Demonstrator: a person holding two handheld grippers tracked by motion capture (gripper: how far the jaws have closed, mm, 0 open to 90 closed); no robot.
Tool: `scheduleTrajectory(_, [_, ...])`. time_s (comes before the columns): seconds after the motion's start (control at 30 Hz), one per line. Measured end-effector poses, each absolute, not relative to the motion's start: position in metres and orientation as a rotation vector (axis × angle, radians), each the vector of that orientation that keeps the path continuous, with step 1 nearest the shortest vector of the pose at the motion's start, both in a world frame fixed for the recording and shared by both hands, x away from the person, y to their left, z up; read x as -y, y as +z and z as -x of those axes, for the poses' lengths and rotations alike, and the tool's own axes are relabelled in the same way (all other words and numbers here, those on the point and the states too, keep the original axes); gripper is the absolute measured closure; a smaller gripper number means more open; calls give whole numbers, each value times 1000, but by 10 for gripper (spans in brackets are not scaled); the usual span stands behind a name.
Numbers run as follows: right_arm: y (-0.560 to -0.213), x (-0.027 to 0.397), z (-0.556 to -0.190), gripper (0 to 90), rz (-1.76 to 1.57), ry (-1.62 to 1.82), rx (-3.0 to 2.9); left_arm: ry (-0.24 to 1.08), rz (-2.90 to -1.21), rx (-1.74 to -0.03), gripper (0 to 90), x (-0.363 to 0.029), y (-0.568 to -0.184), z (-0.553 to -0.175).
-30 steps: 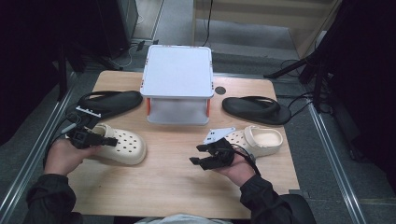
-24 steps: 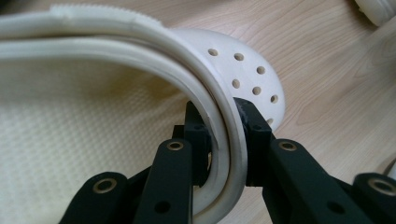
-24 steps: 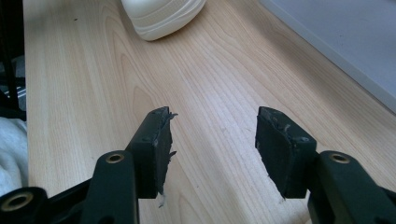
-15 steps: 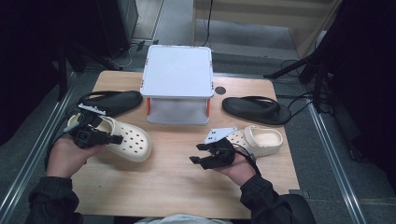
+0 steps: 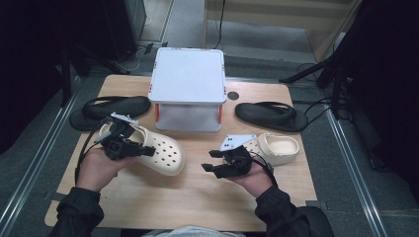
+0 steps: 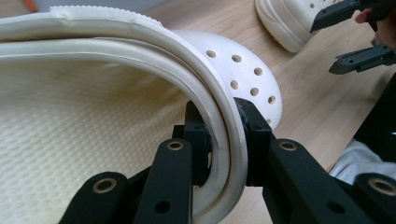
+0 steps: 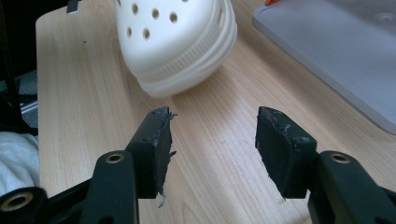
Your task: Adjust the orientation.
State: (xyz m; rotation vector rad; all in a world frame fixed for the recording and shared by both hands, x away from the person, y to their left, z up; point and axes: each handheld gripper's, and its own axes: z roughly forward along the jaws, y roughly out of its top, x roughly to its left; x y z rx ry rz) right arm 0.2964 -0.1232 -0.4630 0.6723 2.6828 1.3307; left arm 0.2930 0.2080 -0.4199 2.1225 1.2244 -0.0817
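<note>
Perforated cream foam clog (image 6: pixel 243 70), pebbled insole

So the left hand-held gripper (image 5: pixel 129 148), clamped on the rim of the cream clog (image 5: pixel 157 154), is dragging it right and a bit nearer across the counter (image 5: pixel 148 197). The clog's toe now sits closer to the middle and to the right hand-held gripper (image 5: pixel 213 160) than a second ago, and the left hand (image 5: pixel 99 167) has come in with it.
</note>
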Motion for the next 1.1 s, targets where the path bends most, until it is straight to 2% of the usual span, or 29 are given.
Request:
scheduleTrajectory(0.47, [-462,130,-295,470,-697,1347,-2653,-144,-2150,-1173,765,-156,-442,-295])
scheduleTrajectory(0.73, [-465,129,-294,474,-722,1331,-2653,-213,-2156,-1189,748,-147,-460,-307])
scheduleTrajectory(0.9, [-468,128,-291,476,-728,1308,-2656,-209,-2186,-1184,677,-147,-463,-311])
scheduleTrajectory(1.03, [-467,129,-289,485,-748,1316,-2645,-197,-2198,-1166,655,-149,-461,-312])
scheduleTrajectory(1.1, [-467,129,-288,485,-765,1321,-2641,-191,-2216,-1155,596,-150,-458,-312])
